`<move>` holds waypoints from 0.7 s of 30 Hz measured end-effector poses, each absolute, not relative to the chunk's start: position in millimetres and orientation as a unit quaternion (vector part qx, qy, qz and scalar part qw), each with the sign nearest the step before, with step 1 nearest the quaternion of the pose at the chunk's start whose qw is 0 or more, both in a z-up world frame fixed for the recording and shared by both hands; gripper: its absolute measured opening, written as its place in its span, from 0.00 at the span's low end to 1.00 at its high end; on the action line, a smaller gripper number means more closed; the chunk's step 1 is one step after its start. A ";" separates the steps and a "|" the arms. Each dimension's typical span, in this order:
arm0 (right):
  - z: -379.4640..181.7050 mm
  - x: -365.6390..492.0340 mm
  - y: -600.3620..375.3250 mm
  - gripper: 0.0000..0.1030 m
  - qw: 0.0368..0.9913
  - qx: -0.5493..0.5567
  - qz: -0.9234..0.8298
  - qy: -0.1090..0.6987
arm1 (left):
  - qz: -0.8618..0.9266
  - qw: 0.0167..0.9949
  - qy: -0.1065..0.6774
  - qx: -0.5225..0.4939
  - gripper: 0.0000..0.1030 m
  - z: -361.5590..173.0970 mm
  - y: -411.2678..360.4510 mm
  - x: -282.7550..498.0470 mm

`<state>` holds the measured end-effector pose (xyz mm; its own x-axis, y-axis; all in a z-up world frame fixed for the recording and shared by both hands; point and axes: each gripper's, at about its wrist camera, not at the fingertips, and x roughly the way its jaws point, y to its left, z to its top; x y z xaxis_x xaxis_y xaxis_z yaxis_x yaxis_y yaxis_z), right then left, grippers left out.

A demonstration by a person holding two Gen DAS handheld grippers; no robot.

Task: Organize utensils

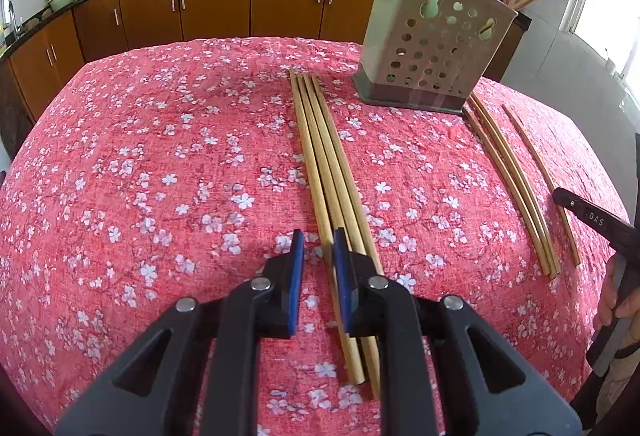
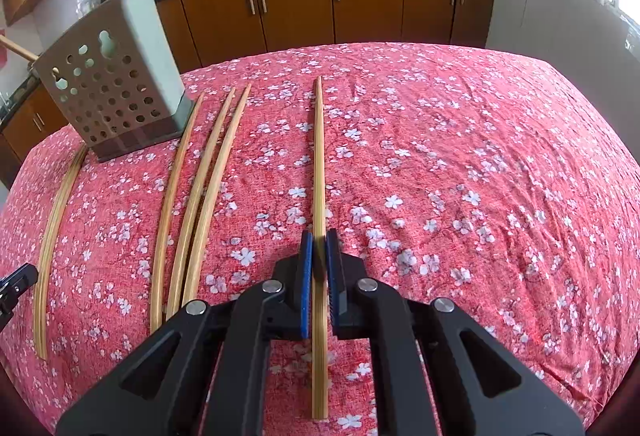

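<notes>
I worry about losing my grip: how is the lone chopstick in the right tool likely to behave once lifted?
The lone chopstick looks thin, straight and rigid, so probably stiff and very light. The right tool clamps it well short of its middle, so the long far end may droop or pivot. It looks smooth and narrow, so it could slip between the pads, or roll if dropped on the tablecloth.

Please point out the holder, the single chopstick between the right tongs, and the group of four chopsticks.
holder (image 1: 430, 47), left wrist view, perforated front wall
single chopstick (image 2: 319, 163), right wrist view, middle of shaft
four chopsticks (image 1: 320, 147), left wrist view, middle of bundle
</notes>
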<state>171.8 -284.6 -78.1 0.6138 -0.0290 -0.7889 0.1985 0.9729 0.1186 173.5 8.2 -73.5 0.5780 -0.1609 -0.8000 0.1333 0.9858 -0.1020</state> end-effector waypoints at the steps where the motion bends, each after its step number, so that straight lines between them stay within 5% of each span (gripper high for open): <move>1: -78.4 170.6 -282.4 0.08 0.894 0.096 -0.057 0.435 | -0.081 0.887 0.454 -0.013 0.16 -75.1 6.6 174.3; 6: -79.4 164.1 -270.8 0.08 0.899 0.075 -0.042 0.429 | -0.055 0.890 0.452 0.003 0.09 -77.7 2.5 179.8; 21: -81.2 181.0 -311.1 0.08 0.895 0.090 -0.099 0.426 | 0.014 0.899 0.436 -0.039 0.10 -80.4 70.8 207.1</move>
